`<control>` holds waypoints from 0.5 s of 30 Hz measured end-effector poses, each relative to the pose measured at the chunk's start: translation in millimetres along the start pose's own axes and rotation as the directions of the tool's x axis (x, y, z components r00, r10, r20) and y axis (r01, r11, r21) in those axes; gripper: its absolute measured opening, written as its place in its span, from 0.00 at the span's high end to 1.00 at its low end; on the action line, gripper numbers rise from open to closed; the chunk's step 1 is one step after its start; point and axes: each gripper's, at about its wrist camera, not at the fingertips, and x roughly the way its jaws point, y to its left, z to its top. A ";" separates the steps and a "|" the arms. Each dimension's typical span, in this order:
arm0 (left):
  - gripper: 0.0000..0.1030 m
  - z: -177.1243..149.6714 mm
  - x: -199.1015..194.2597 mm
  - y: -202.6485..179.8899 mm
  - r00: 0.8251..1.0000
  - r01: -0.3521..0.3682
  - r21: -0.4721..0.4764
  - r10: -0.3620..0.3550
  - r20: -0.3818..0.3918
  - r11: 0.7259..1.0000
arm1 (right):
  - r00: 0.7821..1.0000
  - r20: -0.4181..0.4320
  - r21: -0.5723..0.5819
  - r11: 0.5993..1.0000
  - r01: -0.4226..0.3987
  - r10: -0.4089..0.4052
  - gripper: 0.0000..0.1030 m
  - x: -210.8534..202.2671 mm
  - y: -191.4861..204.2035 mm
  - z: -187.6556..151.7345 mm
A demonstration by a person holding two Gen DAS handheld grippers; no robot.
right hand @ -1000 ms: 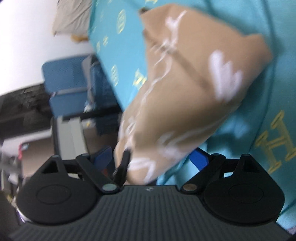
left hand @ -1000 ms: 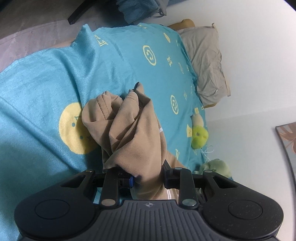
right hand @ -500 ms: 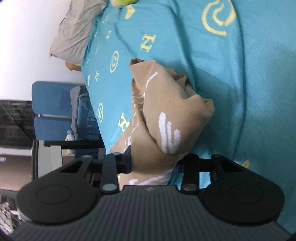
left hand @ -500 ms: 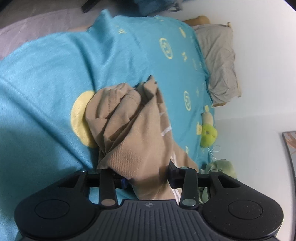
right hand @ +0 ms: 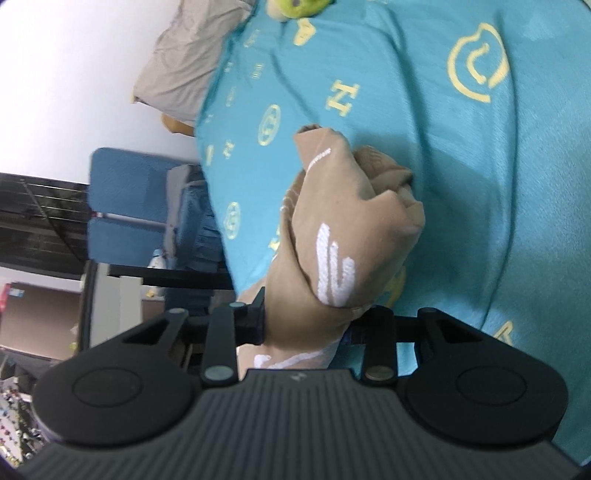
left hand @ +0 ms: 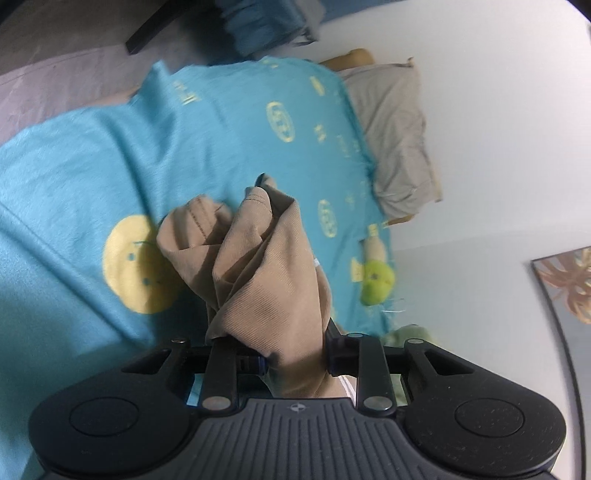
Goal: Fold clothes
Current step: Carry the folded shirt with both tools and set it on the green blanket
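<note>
Left wrist view: a tan garment [left hand: 266,266], bunched and creased, hangs above a turquoise blanket [left hand: 92,177] printed with yellow smiley faces and letter motifs. The left gripper [left hand: 293,354] has its two jaws pressed against either side of the cloth at a moderate spread, the fabric filling the gap between them; it is clamped on the garment's near end. The rest of the cloth rises away from the gripper in a crumpled mass, with stitched hems visible at its far edge. A grey pillow [left hand: 395,140] lies at the blanket's far end against a white wall [left hand: 498,110]. A green plush toy [left hand: 376,280] rests on the blanket's edge beside the wall, and a framed picture [left hand: 565,284] leans at the right margin.

Right wrist view: the right gripper [right hand: 314,325] likewise closes on the tan garment [right hand: 343,229], its jaws bearing on both sides of a thick fold. White printed markings [right hand: 334,269] show on the cloth just beyond the jaws. The garment is lifted over the turquoise blanket [right hand: 480,184], its far end bunched. A blue chair [right hand: 125,206] stands beyond the blanket's edge, the grey pillow [right hand: 184,62] lies against the wall, and the green plush toy [right hand: 299,7] sits at the top margin. No container appears in either view.
</note>
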 end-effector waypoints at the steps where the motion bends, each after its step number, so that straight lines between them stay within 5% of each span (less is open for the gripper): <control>1: 0.73 -2.1 -6.0 -6.8 1.000 0.011 0.014 -0.011 0.004 1.000 | 1.000 0.003 0.002 1.000 -0.013 0.013 0.63 -5.5 2.3 -0.1; 9: 0.73 -34.5 -38.8 -81.5 0.997 0.078 0.087 -0.077 -0.010 0.993 | 0.992 0.044 0.005 0.993 -0.120 0.120 0.63 -60.8 18.9 4.1; 15: 0.73 -87.4 25.1 -196.1 0.979 0.177 0.166 -0.156 -0.133 0.970 | 0.971 0.170 -0.012 0.986 -0.169 0.168 0.63 -142.0 24.0 52.2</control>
